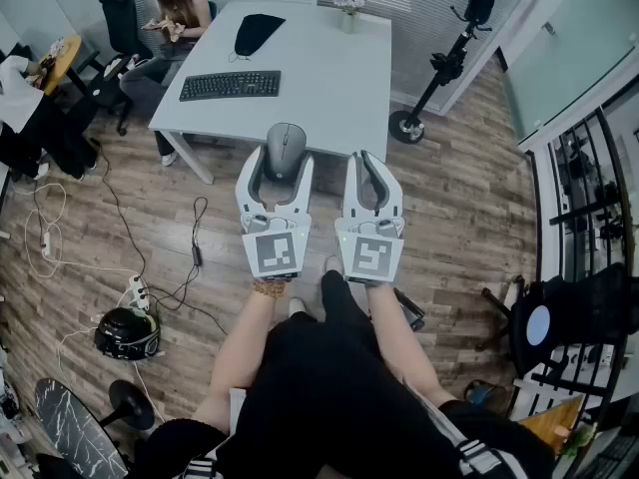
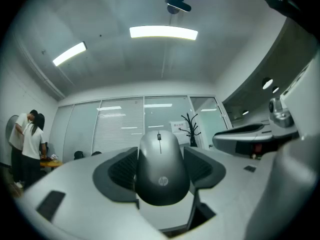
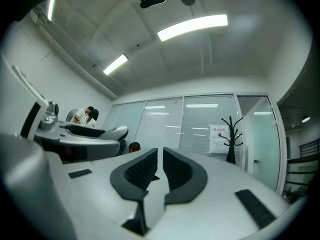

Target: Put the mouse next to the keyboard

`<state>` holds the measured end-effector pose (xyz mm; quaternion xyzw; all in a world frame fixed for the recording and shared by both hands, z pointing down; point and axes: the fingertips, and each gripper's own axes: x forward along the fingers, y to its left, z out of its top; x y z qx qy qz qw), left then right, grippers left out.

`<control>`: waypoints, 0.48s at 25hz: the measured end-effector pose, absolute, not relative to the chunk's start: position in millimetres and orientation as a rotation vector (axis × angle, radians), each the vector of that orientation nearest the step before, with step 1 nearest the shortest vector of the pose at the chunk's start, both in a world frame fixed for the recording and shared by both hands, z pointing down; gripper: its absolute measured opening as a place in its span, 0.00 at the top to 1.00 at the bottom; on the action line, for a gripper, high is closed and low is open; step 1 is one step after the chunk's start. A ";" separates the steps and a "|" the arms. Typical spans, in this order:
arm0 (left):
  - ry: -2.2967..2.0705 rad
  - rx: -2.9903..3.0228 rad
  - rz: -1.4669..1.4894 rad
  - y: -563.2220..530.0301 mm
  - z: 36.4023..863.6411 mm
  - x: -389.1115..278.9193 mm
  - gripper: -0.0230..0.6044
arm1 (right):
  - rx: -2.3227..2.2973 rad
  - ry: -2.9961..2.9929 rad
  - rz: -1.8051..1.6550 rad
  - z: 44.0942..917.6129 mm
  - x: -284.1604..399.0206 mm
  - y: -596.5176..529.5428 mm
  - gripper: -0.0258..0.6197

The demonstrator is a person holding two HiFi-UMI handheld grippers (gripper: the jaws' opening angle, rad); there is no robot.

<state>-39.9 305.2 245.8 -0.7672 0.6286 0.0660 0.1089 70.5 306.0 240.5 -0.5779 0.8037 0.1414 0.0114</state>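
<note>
Mouse [image 1: 287, 151] clamped in left gripper [image 1: 277, 168], jaws wide around it; right gripper [image 1: 375, 168] closed, empty. Seemingly mid-carry; next called for lowering onto table [image 1: 334, 78] beside keyboard [image 1: 230, 85].

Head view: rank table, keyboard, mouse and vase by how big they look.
1. table
2. keyboard and mouse: they look about alike, and the mouse is nearer the camera, so I won't rank them.
3. vase
</note>
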 end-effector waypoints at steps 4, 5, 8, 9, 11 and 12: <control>1.841 -2.253 0.185 298.5 246.2 -38.2 0.49 | -1.778 2.480 0.443 234.2 72.3 301.6 0.91; 1.839 -2.256 0.172 296.2 247.2 -37.6 0.49 | -1.779 2.480 0.447 233.8 72.4 299.2 0.91; 1.834 -2.252 0.174 288.5 245.9 -36.0 0.49 | -1.784 2.480 0.455 232.7 73.7 291.0 0.91; 1.833 -2.248 0.186 286.0 244.5 -35.1 0.49 | -1.784 2.478 0.461 232.1 74.6 288.6 0.91; 1.830 -2.248 0.184 280.8 244.3 -32.0 0.49 | -1.784 2.474 0.466 231.4 76.8 283.5 0.91; 1.829 -2.250 0.179 278.0 244.7 -30.5 0.49 | -1.783 2.473 0.462 231.4 77.7 280.6 0.91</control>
